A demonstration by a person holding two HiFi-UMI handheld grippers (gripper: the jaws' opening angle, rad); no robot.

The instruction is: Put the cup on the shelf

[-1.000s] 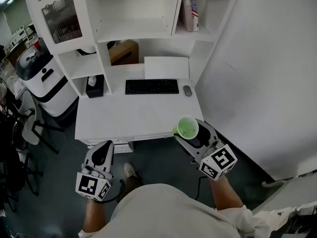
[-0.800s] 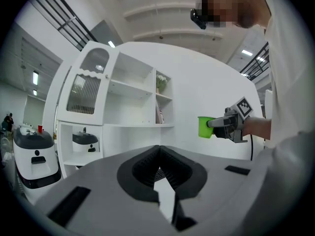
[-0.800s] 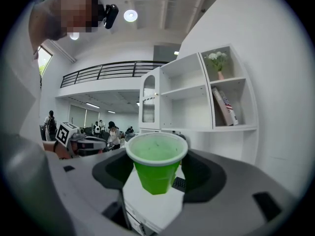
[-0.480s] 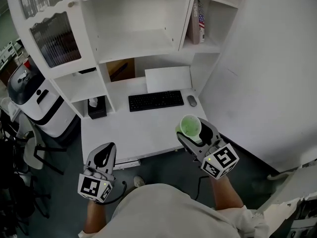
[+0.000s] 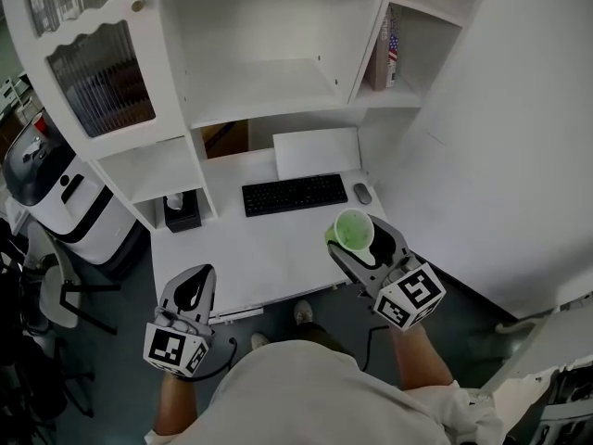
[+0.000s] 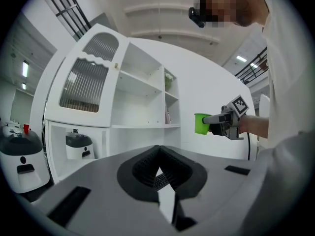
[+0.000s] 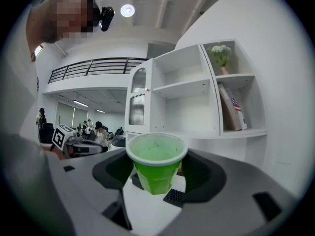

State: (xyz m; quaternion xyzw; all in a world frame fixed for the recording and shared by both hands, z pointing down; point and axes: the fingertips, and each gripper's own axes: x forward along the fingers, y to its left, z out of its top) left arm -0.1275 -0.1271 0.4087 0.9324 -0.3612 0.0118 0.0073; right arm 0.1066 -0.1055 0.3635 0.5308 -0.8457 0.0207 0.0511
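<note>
Lift the green cup (image 5: 353,230) toward the shelf (image 5: 269,86) with the right gripper (image 5: 359,242), fingers clamped wide around the cup's lower wall, rim up and clear above them. Note the cup's place: upright in the air over the near right part of the worktop (image 5: 232,239), on the near side of the keyboard (image 5: 295,194) and mouse (image 5: 362,193), well below and short of the open middle shelf. Hold the grip steady and no tighter: probably thin plastic, easy to crush or squeeze out. Keep the cup level on the way up, with no tipping at the wrist. Raise first, then move far, clearing the shelf's front edge before going in. Aim for the bare middle of the wide compartment, away from the books (image 5: 389,49) in the narrow right one. Set the base flat before spreading the fingers, then back straight out toward the near side. Leave the left gripper (image 5: 190,290) low at the near left, fingers together on nothing, out of the path.
</note>
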